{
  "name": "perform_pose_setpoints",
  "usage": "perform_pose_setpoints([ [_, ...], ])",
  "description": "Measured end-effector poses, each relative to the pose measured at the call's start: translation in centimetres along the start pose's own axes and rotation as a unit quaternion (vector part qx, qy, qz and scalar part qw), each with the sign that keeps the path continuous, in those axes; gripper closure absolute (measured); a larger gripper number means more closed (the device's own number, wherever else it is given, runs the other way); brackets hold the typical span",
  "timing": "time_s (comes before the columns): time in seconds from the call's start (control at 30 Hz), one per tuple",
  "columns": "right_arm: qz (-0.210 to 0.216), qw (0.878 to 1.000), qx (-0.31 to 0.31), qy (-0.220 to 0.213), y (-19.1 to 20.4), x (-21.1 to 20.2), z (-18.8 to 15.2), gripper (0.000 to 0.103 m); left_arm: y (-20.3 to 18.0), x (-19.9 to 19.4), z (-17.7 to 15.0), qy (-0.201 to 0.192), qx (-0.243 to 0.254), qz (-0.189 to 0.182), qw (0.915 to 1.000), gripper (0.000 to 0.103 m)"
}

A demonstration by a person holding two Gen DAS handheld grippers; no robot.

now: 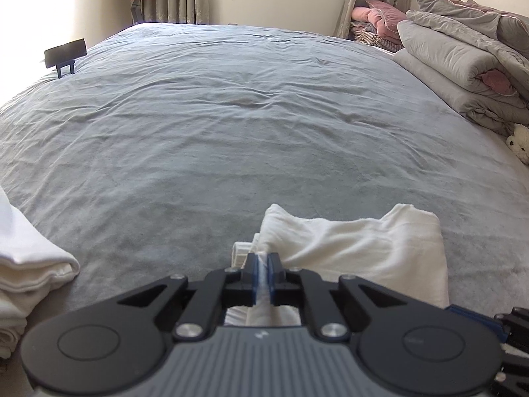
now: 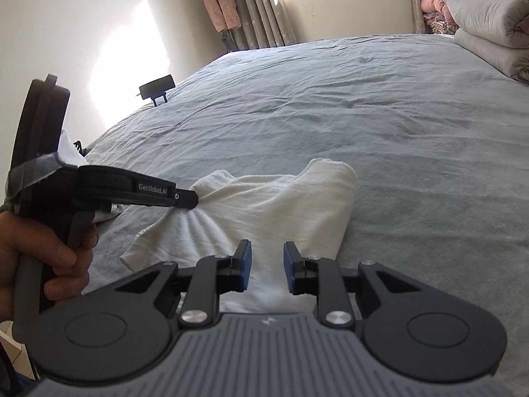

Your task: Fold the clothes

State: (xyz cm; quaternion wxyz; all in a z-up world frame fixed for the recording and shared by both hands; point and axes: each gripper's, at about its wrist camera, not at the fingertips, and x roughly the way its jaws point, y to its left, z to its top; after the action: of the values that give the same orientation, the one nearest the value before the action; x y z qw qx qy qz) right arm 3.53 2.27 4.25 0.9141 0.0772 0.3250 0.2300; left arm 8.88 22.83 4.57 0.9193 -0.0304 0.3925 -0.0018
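A crumpled white garment [image 1: 357,244] [image 2: 264,205] lies on the near part of the grey bed [image 1: 248,115] [image 2: 380,106]. My left gripper [image 1: 263,261] is shut on a pinched fold at the garment's left edge, and white cloth shows between the blue pads. In the right wrist view a hand holds that left gripper [image 2: 193,198], and the cloth fans into pleats from its tip. My right gripper [image 2: 267,254] hovers over the garment's near edge. Its jaws stand apart with cloth below the gap, and the pads are not pressing on it.
A stack of folded white clothes [image 1: 29,264] sits at the bed's near left. Folded grey quilts [image 1: 463,63] [image 2: 489,10] and a plush toy [image 1: 519,142] line the right side. A small black stand [image 1: 66,53] [image 2: 157,87] sits at the far left edge.
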Motion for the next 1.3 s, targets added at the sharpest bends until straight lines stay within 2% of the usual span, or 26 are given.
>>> perform_pose_setpoints([
  [0.07, -0.024, 1.0, -0.006, -0.005, -0.4, 0.8, 0.6, 0.079, -0.1, -0.1, 0.0, -0.001, 0.006, 0.009, 0.9999, 0.092],
  [0.13, -0.044, 0.999, 0.003, 0.027, -1.1, 2.3, 0.6, 0.076, -0.1, -0.2, 0.0, -0.003, 0.011, 0.016, 0.9998, 0.087],
  [0.2, -0.043, 0.998, 0.011, 0.038, -1.5, 3.2, -0.1, 0.077, -0.1, -0.6, 0.0, -0.008, 0.012, 0.019, 0.9997, 0.084],
  [0.3, -0.055, 0.998, -0.023, 0.03, -0.5, 3.2, -0.6, 0.076, -0.3, -2.1, 0.3, -0.034, 0.012, 0.019, 0.9992, 0.08],
  [0.37, -0.059, 0.997, -0.032, 0.027, -0.4, 3.2, -0.9, 0.076, -0.8, -3.4, 0.2, -0.058, 0.022, 0.013, 0.998, 0.067],
  [0.43, -0.056, 0.998, -0.031, 0.024, -0.6, 3.2, -1.0, 0.076, -1.4, -4.4, 0.1, -0.076, 0.031, 0.002, 0.9966, 0.064],
  [0.57, -0.051, 0.998, -0.028, 0.018, -0.8, 3.1, -1.1, 0.076, -2.4, -5.2, -0.7, -0.077, 0.036, -0.053, 0.995, 0.064],
  [0.7, -0.044, 0.999, -0.021, 0.02, -1.1, 3.0, -0.8, 0.076, -2.8, -4.6, -1.4, -0.062, 0.029, -0.067, 0.9954, 0.067],
  [0.8, -0.041, 0.999, 0.008, 0.023, -1.5, 2.4, -0.3, 0.076, -3.2, -3.6, -1.8, -0.044, 0.047, -0.05, 0.9967, 0.067],
  [0.9, -0.039, 0.999, 0.003, 0.025, -1.0, 1.5, -0.7, 0.074, -3.2, -2.4, -2.4, -0.008, 0.062, -0.005, 0.9981, 0.067],
  [1.1, -0.034, 0.999, -0.002, 0.03, -1.1, 1.1, -1.7, 0.073, -3.2, -1.8, -2.9, 0.006, 0.081, 0.009, 0.9967, 0.067],
  [1.3, -0.015, 0.998, 0.036, 0.04, -1.8, -0.2, -1.8, 0.073, -3.0, -2.1, -3.0, 0.009, 0.088, 0.006, 0.996, 0.067],
])
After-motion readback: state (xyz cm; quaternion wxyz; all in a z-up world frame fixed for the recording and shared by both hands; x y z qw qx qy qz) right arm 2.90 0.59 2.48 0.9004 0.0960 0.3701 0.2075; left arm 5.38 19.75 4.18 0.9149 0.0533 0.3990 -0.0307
